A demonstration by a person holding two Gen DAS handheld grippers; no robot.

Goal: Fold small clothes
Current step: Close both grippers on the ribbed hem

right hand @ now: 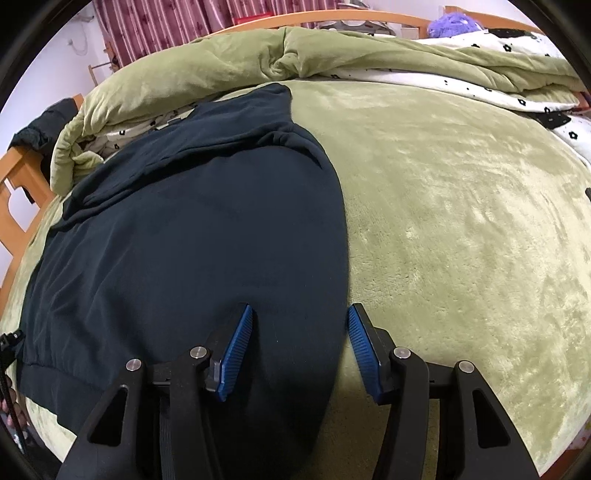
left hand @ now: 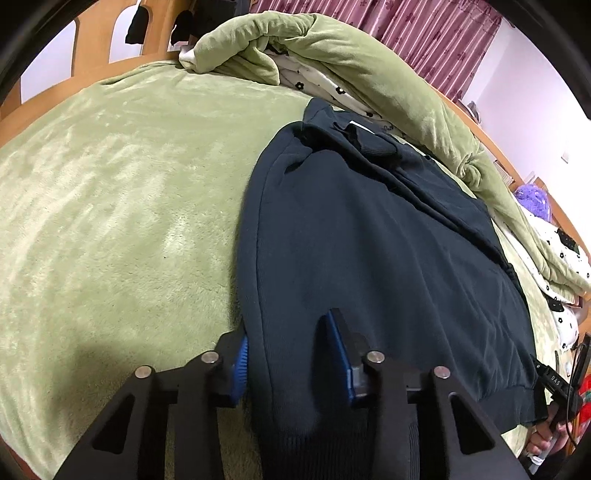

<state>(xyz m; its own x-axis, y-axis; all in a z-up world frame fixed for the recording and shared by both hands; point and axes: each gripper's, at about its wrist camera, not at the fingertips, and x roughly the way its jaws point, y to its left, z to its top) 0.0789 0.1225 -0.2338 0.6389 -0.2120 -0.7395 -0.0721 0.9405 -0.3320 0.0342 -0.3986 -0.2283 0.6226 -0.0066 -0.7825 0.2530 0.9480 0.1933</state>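
Dark sweatshirt (left hand: 369,258) lying flat on the green bed cover (left hand: 110,221), collar toward the heaped quilt (left hand: 332,55): my left claw (left hand: 291,354) and right claw (right hand: 299,347), both wide, straddle its hem corners; pinching one layer would skew the fold.

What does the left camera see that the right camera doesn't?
Only the left wrist view shows the sweatshirt's collar with its white label and the left gripper, open across the hem's left corner. Only the right wrist view shows the right gripper, open across the right corner. Both show the dark sweatshirt on the green bed cover, the rumpled quilt and the striped curtain.
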